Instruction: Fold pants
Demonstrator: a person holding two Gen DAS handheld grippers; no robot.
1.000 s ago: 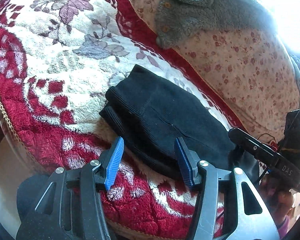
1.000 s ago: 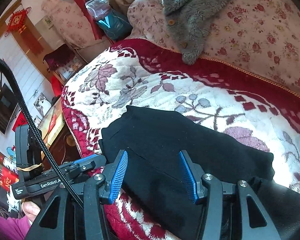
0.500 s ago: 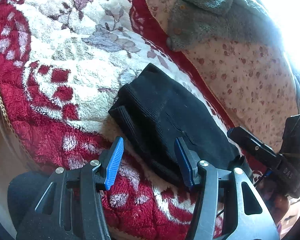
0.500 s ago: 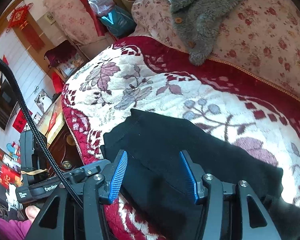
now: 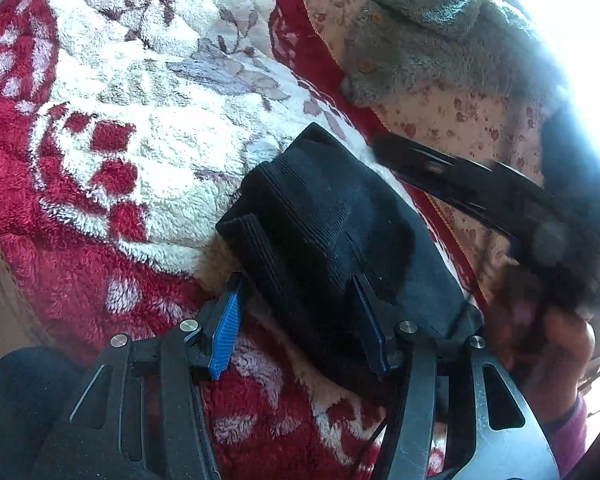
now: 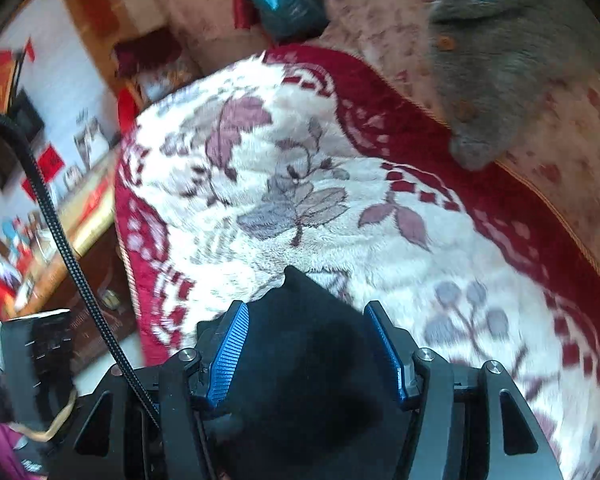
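Note:
The black pants (image 5: pixel 324 236) lie folded into a thick bundle on the red and white floral blanket (image 5: pixel 148 120). My left gripper (image 5: pixel 296 320) is open, its blue fingers astride the bundle's near edge. In the right wrist view the pants (image 6: pixel 300 360) fill the space between the blue fingers of my right gripper (image 6: pixel 306 350), which is open and low over the cloth. The right gripper (image 5: pixel 480 188) also shows in the left wrist view, blurred, over the far end of the bundle.
A grey fleece garment (image 5: pixel 440 40) lies on the floral bedding (image 5: pixel 480 120) behind the blanket; it also shows in the right wrist view (image 6: pixel 508 60). The blanket's edge (image 6: pixel 126 240) drops off to the left, with furniture and clutter (image 6: pixel 40 220) beyond.
Both grippers have moved forward onto the pants. The right gripper has swept fast across the bundle and now has black cloth between its fingers. The pants look more bunched.

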